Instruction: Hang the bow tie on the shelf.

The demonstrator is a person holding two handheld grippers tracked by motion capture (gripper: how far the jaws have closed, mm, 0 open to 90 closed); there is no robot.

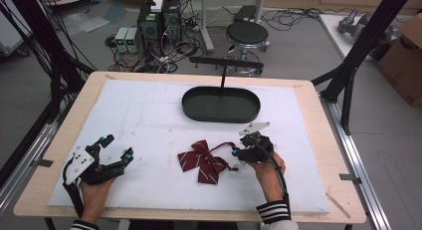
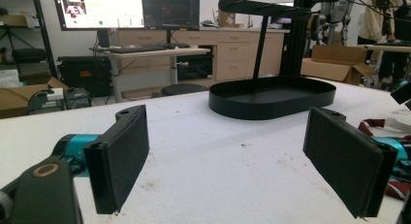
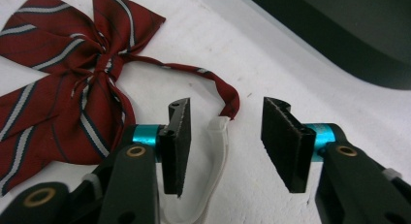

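A dark red bow tie [image 1: 203, 160] with pale stripes lies flat on the white mat, its thin neck strap [image 3: 203, 73] curling toward the right gripper. The strap ends in a white elastic loop [image 3: 218, 151]. My right gripper [image 1: 235, 152] is open just right of the bow, and that white loop lies between its two pads [image 3: 177, 146] without being pinched. Over at the mat's left front, my left gripper [image 1: 117, 148] is wide open, with nothing between its pads [image 2: 121, 156]. A black oval tray [image 1: 221, 104] with an upright T-shaped stand [image 1: 225, 65] sits at the back centre.
White mat [image 1: 149, 115] covers a wooden table [image 1: 318, 140]. Beyond the far table edge stand a stool [image 1: 247, 35], computer boxes and cables on the floor. Black frame posts [image 1: 358, 51] rise at the right, and a cardboard box [image 1: 405, 60] sits farther right.
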